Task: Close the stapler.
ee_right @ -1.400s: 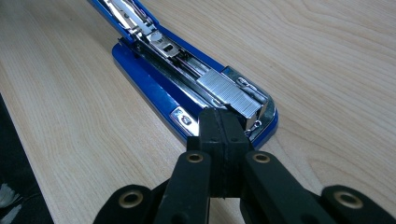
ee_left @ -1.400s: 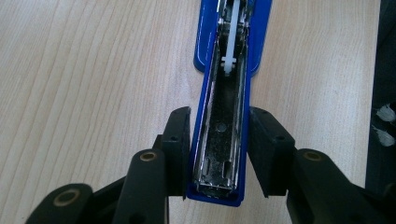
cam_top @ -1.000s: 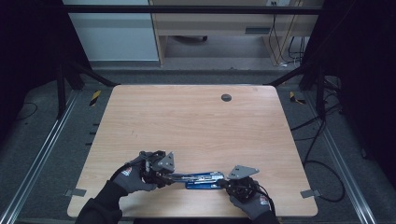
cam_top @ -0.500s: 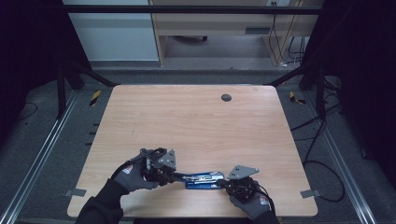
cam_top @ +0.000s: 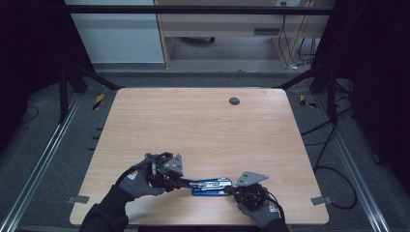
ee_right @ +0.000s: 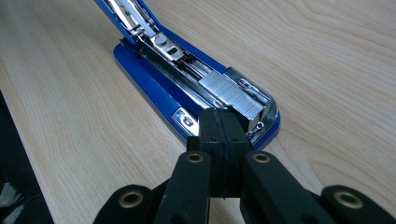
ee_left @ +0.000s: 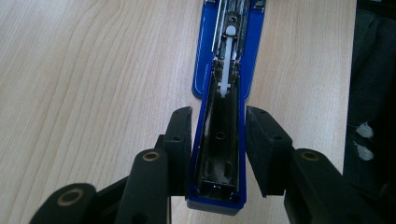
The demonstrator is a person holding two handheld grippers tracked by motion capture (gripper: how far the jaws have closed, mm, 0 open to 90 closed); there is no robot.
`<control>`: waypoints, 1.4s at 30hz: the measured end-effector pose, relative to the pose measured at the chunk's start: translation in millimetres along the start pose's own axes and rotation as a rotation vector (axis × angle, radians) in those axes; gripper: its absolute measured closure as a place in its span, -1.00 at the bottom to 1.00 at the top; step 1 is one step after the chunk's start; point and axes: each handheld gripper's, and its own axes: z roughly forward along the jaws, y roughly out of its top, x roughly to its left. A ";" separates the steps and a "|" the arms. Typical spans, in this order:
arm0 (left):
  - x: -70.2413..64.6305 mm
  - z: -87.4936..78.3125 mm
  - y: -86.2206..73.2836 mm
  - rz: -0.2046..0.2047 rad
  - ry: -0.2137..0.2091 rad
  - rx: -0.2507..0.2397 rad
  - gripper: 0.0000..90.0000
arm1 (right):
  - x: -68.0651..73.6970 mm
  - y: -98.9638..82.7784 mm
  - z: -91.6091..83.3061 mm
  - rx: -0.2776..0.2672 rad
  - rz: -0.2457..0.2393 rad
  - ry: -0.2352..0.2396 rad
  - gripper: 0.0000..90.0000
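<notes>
From above, the blue stapler [cam_top: 209,186] lies near the tabletop's [cam_top: 203,130] near edge, its long axis running left to right between my two claws; a dark round hole [cam_top: 234,101] sits far off.

My left claw [ee_left: 218,135] pinches the stapler's raised lid [ee_left: 219,154], base pointing away.

My right claw [ee_right: 223,122], pressed together, touches the staple strip [ee_right: 231,95].

Left gripper [cam_top: 180,180] fingers stand parted; right gripper [cam_top: 231,189] fingers pressed together.

Blue stapler [cam_top: 211,186] lying near the front edge of the wooden bench [cam_top: 203,125], between left gripper [cam_top: 180,181] and right gripper [cam_top: 232,191]; small dark grommet [cam_top: 234,101] far back.
</notes>
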 end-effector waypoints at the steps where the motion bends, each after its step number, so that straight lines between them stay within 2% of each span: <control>1: -0.3 -0.1 0.2 0.001 0.002 0.002 0.39 | -0.1 0.0 -0.2 0.002 0.001 0.001 1.00; 5: -0.6 -0.6 1.9 0.000 0.000 0.001 0.40 | -0.3 0.0 -0.3 0.002 0.001 0.003 1.00; 10: -0.6 -1.5 7.1 0.016 -0.005 0.020 0.41 | -0.2 0.0 -0.2 0.002 0.002 0.005 1.00; 16: 1.6 -0.8 10.1 0.018 -0.015 0.042 0.41 | -0.2 0.1 -0.1 0.001 0.002 0.004 1.00; 26: 2.1 -0.2 9.6 0.013 -0.020 0.031 0.41 | 0.6 1.1 -0.4 0.007 -0.005 0.004 1.00; 29: 2.4 -0.1 9.6 0.012 -0.023 0.030 0.41 | 5.0 4.9 -2.5 -0.022 -0.017 0.027 1.00; 34: 2.3 0.1 9.6 0.013 -0.022 0.032 0.41 | 12.0 18.9 -1.6 -0.099 -0.006 0.058 1.00; 38: 3.1 0.7 9.5 0.013 -0.025 0.032 0.41 | 20.0 33.3 5.5 -0.152 0.001 0.088 1.00; 42: 3.6 0.8 9.6 0.014 -0.027 0.034 0.41 | 28.7 46.4 17.4 -0.178 0.011 0.109 1.00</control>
